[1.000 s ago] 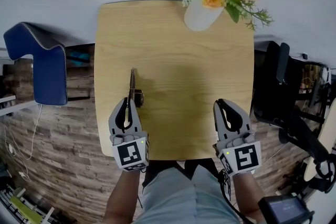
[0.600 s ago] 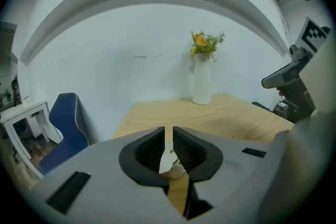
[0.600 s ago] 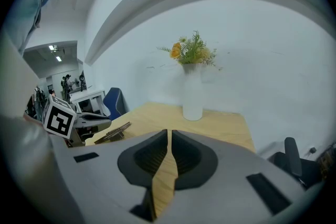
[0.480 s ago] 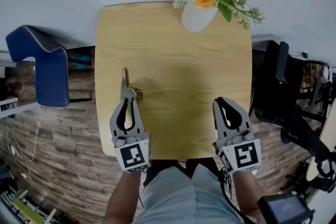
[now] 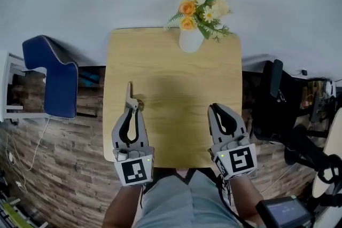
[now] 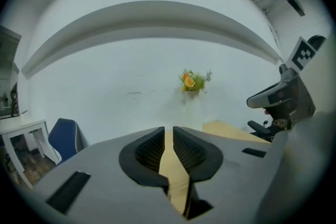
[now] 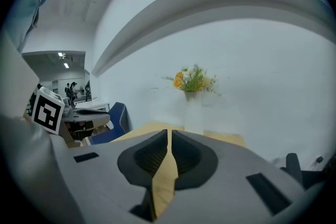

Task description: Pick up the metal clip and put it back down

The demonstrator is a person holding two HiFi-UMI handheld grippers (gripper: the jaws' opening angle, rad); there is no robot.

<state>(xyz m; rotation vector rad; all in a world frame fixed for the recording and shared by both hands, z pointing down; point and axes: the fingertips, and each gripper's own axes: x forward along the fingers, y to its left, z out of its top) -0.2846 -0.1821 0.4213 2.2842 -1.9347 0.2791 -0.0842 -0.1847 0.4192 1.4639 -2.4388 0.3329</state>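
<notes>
There is one bench (image 5: pixel 176 72), made of light wood; on it there is one white vase (image 5: pixel 190 40) at the far edge, with one bunch of orange and white flowers (image 5: pixel 199 5) in it; there is one metal clip (image 5: pixel 130 94); there are two tools, one in each hand; there is one blue chair (image 5: pixel 56 83) on the left of the bench and one black chair (image 5: pixel 270 104) on the right.

The metal clip is thin and long, a grey strip that shines a little; it has a small round dark bit by its near end, on the right side; it lies flat on the bench, close to the left edge, and it points from near to far.

The left tool (image 5: pixel 131 106) is at the near left of the bench, with its tips just by the near end of the clip; its jaws have just been opening and now stand a little apart, with nothing between them, so the clip is let go.

The right tool (image 5: pixel 215 108) is at the near right of the bench, well apart from the clip; its jaws are pressed together and hold nothing.
</notes>
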